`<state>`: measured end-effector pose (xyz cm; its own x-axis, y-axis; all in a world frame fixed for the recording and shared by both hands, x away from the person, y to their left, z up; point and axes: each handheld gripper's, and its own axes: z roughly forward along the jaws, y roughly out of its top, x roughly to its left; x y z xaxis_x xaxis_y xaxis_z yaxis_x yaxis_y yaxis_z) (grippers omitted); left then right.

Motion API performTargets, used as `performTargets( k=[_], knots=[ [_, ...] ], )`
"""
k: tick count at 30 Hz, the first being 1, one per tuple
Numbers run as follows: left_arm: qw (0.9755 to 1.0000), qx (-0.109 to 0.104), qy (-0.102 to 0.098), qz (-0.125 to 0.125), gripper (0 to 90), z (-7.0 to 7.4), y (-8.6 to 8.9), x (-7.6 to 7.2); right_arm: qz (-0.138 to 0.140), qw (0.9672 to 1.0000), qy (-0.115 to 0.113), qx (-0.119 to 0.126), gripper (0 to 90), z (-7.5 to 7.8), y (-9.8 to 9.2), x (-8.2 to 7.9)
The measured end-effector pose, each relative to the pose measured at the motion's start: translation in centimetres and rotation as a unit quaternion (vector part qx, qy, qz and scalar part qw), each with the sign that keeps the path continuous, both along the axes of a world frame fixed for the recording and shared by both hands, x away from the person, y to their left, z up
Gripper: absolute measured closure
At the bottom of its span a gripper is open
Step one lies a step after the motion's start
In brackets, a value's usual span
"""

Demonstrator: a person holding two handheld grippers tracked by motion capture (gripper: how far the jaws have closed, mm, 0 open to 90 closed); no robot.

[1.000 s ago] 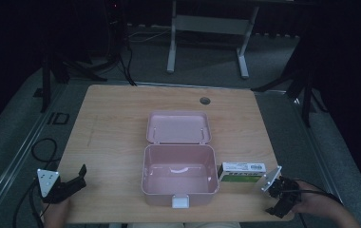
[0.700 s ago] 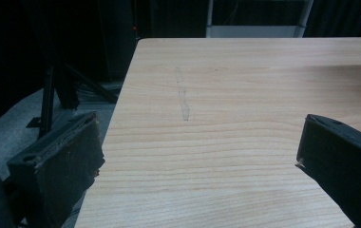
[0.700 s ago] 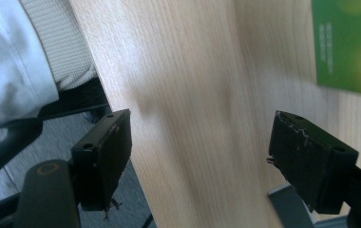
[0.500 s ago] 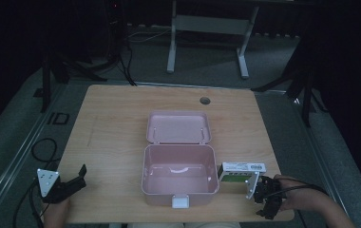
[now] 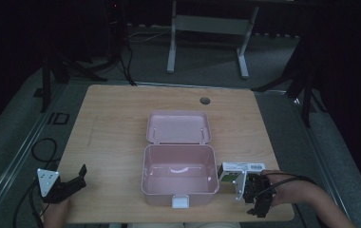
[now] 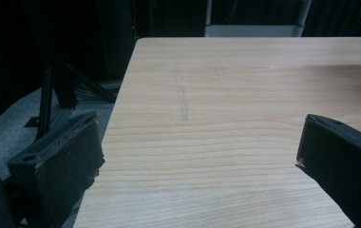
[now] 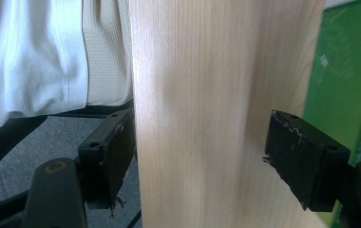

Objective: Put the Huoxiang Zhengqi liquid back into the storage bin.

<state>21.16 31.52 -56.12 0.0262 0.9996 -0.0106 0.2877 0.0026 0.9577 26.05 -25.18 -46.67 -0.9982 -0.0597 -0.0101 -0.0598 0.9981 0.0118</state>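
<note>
An open pink box point(image 5: 179, 172) stands at the table's middle, its lid point(image 5: 178, 127) laid back behind it. A green and white carton point(image 5: 241, 170) lies just right of the box. My right gripper point(image 5: 258, 202) hovers right in front of the carton at the table's front edge. In the right gripper view, the right gripper point(image 7: 197, 159) is open and its jaws have just been closing, with only bare wood between them; the carton point(image 7: 349, 80) shows beside one jaw. My left gripper point(image 5: 71, 183) rests open at the front left corner, and bare table lies between the left gripper point(image 6: 197, 156) jaws.
The wooden table point(image 5: 117, 123) has a round cable hole point(image 5: 204, 100) at the back. Cables and stand legs point(image 5: 207, 42) lie on the dark floor beyond. The person's white clothing point(image 7: 36, 57) is close below the front edge.
My right gripper has moved left along the front edge and risen a little, ending up against the carton's near side. The left gripper has not moved.
</note>
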Motion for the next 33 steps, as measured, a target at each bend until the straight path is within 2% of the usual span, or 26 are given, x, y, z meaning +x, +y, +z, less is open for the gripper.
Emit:
performTargets(
  k=[9, 13, 19, 21, 23, 28, 33],
  knots=[
    [1.0, 0.0, 0.001, 0.0, 1.7, 0.0, 0.0, 0.0, 0.008, 0.9996, -0.027, 0.006, 26.9, 2.9, 1.1, 0.9],
    [1.0, 0.0, 0.001, 0.0, 1.7, 0.0, 0.0, 0.0, 0.003, 0.9992, -0.04, 0.008, 26.9, 4.2, 1.1, 1.9],
    [1.0, 0.0, 0.001, 0.0, 1.7, 0.0, 0.0, 0.0, -0.003, 0.9984, -0.056, 0.007, 28.5, 5.1, 1.0, 3.1],
    [1.0, 0.0, 0.001, -0.001, 1.6, 0.0, 0.0, 0.0, -0.012, 0.9982, -0.059, 0.008, 28.7, 5.4, 0.7, 4.1],
    [1.0, 0.0, 0.001, -0.001, 1.7, 0.0, 0.0, 0.0, -0.022, 0.9982, -0.054, 0.01, 28.8, 5.5, 0.4, 4.8],
    [1.0, 0.0, 0.002, -0.001, 1.7, 0.0, 0.0, 0.0, -0.04, 0.998, -0.048, -0.01, 30.2, 4.6, -0.5, 6.4],
    [1.0, 0.0, 0.003, -0.001, 1.7, 0.0, 0.0, 0.1, -0.044, 0.9978, -0.047, -0.016, 33.0, 3.6, -1.2, 7.9]
  ],
)
